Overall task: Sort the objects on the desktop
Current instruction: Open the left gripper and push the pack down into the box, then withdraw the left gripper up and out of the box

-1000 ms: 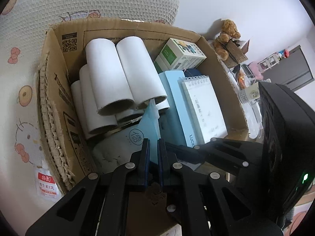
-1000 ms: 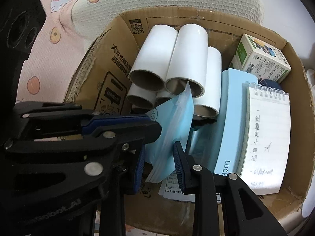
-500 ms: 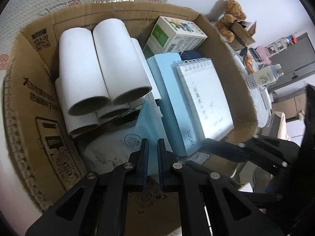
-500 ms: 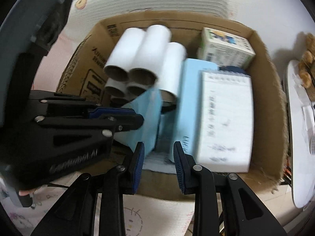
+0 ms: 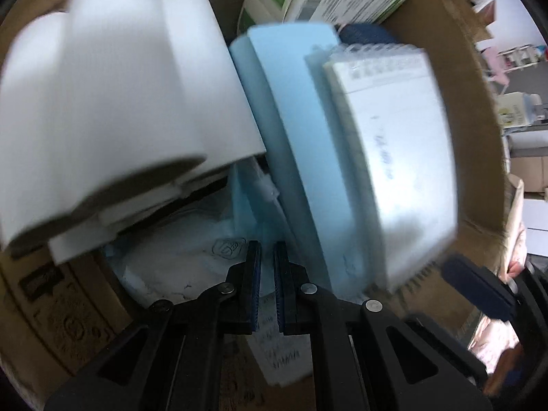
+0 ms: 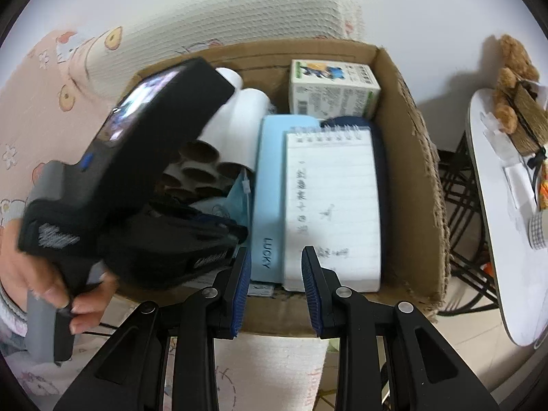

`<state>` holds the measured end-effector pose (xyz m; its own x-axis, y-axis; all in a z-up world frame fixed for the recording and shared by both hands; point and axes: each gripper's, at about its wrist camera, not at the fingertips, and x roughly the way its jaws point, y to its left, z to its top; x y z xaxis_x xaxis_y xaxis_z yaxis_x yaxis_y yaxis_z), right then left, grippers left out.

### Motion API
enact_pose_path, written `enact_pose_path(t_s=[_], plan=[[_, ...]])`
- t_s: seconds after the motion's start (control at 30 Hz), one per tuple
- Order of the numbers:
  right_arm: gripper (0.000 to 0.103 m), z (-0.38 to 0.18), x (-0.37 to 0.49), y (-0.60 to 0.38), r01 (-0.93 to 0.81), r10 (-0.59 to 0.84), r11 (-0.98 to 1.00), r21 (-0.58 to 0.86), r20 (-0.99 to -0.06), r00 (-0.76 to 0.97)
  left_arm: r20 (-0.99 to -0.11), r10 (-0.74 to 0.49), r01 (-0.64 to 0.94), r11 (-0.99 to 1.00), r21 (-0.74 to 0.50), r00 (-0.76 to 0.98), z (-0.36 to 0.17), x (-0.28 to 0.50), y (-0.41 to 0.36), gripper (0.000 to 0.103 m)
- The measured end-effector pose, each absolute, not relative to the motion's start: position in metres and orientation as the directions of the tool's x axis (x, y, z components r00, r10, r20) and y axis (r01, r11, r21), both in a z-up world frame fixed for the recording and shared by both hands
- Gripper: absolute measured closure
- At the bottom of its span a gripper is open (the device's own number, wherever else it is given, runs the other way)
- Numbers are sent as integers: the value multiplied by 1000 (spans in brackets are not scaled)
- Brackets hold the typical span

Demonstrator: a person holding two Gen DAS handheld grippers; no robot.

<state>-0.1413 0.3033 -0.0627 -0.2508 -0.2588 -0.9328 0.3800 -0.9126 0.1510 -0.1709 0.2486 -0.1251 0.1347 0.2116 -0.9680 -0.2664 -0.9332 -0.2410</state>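
A cardboard box [image 6: 411, 157] holds several white paper rolls [image 5: 102, 102], a light blue case marked LUCKY [image 6: 269, 188], a spiral notepad [image 6: 330, 205], a green and white carton [image 6: 332, 89] and a blue plastic packet [image 5: 245, 205]. My left gripper [image 5: 267, 257] is deep in the box, its jaws nearly shut on the lower edge of the blue packet between the rolls and the blue case. It also shows in the right wrist view [image 6: 233, 233]. My right gripper [image 6: 275, 260] is open and empty above the box's near edge.
The box stands on a pink cartoon-print cloth [image 6: 51, 85]. A white side table [image 6: 507, 205] with a teddy bear [image 6: 513, 78] stands to the right, with a black wire frame [image 6: 459, 188] beside the box.
My left gripper has pushed deeper into the box with the blue packet. My right gripper has pulled back out of the box and upward, and stays open.
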Motion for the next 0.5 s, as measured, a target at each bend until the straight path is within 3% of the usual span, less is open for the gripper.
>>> enact_pose_path(t_s=[0.27, 0.4, 0.5], plan=[[77, -73, -142, 306, 367, -238, -919, 145, -945, -225, -972, 188, -283, -933, -221, 139, -123, -169, 252, 95], [77, -68, -139, 303, 376, -228, -917, 132, -947, -225, -968, 235, -286, -925, -250, 86, -99, -156, 236, 84], [77, -65, -147, 293, 386, -217, -915, 115, -948, -232, -963, 268, -289, -922, -260, 13, -75, -146, 219, 82]])
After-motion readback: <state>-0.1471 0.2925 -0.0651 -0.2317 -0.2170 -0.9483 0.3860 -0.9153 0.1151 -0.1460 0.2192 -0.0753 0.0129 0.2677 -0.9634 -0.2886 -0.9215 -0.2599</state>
